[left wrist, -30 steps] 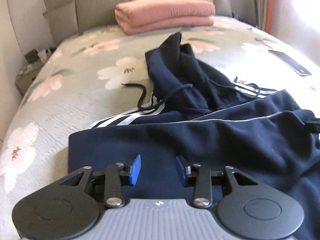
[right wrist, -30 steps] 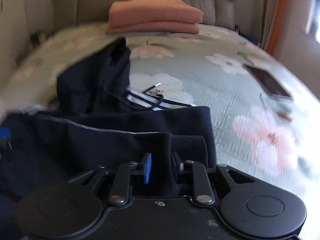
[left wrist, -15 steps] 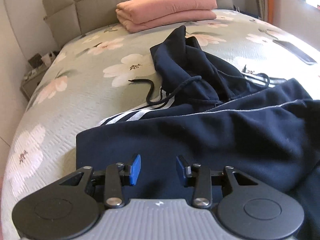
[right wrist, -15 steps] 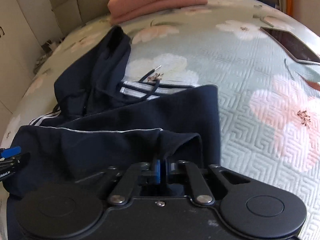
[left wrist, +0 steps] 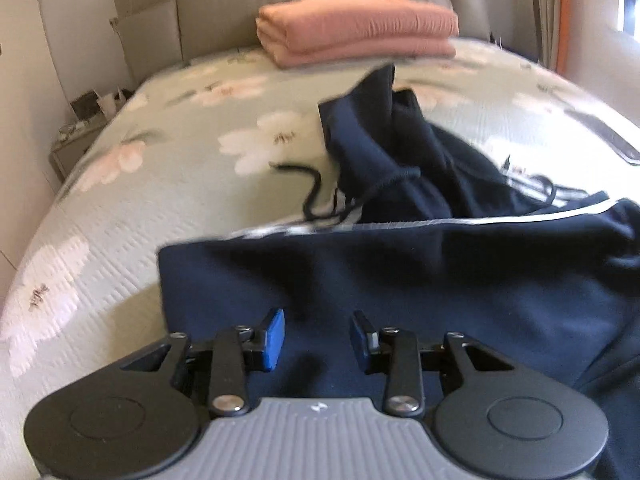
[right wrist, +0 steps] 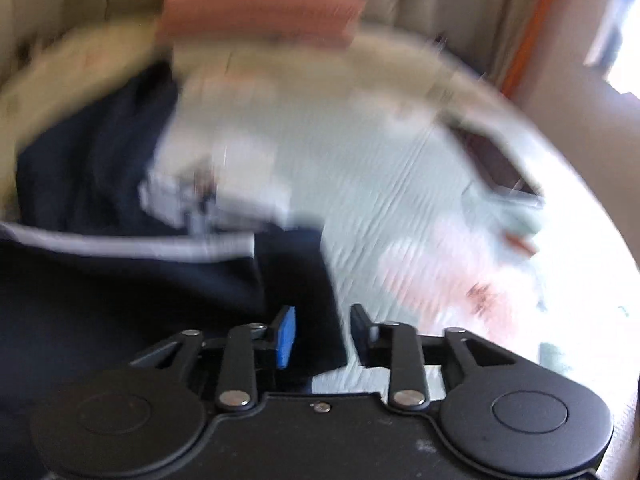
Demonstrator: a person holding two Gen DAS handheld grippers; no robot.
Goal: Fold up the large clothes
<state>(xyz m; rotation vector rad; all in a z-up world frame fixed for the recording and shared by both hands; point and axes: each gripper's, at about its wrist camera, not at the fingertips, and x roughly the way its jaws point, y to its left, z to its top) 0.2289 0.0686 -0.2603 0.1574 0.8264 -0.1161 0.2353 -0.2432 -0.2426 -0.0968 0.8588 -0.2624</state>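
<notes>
A navy hoodie with white stripes lies folded across the flowered bed, its hood and drawstring bunched behind the fold. My left gripper hovers over the fold's near left part. Its jaws are closing slightly, with nothing pressed between the blue pads. The right wrist view is blurred. There, my right gripper is at the hoodie's right edge. Its jaws are opening, and the cloth edge lies loose between them, not pinched.
A folded pink blanket sits by the padded headboard, and it is also in the right wrist view. A dark phone lies on the bed to the right. A bedside table stands at the far left.
My right gripper closed fully on the hoodie's right edge, then opened and let the cloth go while shifting sideways. The left gripper has stayed open over the fold.
</notes>
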